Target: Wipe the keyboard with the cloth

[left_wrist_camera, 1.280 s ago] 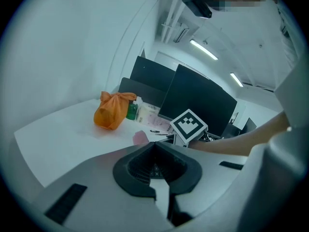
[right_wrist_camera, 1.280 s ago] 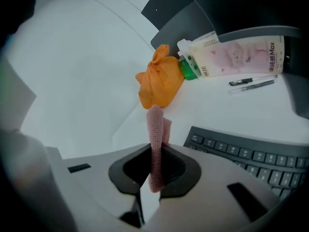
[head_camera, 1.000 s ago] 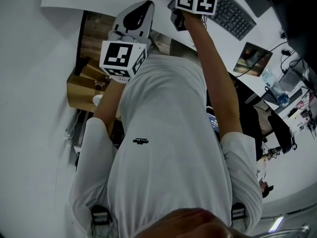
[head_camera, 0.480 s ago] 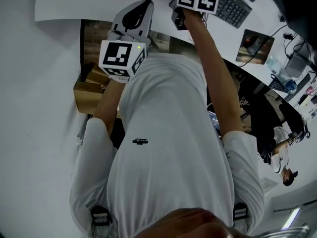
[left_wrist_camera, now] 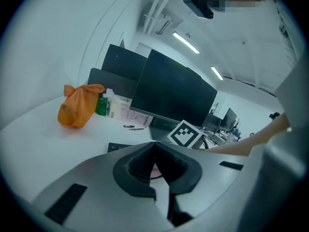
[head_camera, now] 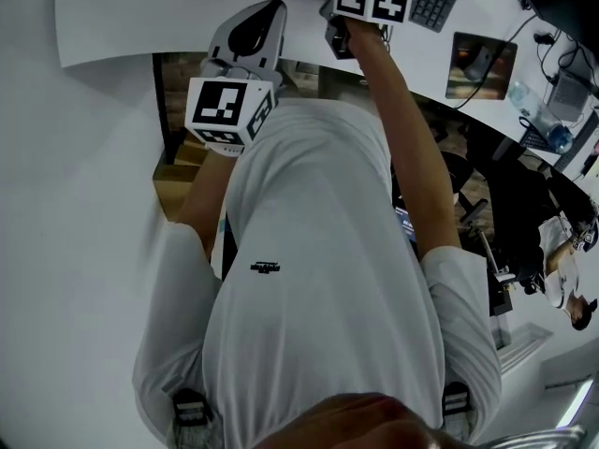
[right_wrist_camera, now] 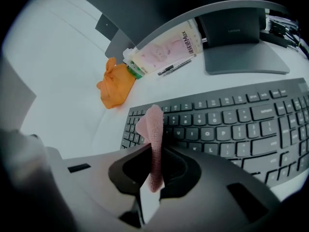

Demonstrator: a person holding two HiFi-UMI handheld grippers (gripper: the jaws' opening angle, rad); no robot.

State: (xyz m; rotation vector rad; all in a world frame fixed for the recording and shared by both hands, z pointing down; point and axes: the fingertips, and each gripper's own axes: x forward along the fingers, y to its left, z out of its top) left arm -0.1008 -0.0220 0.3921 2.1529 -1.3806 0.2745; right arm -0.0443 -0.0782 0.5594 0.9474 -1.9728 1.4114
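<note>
Right gripper is clamped on the pink cloth, which sticks up between its jaws over the near left end of the keyboard on the desk. Left gripper, jaws together on nothing, hangs at the desk's near edge. An orange bag lies far left.

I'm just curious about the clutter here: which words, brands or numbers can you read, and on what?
"Mox": on the pink-and-white pack, after characters too small to read.
Monitor stand logo: too small to read.
Keyboard key legends: blurred.
Shirt mark: too small.
</note>
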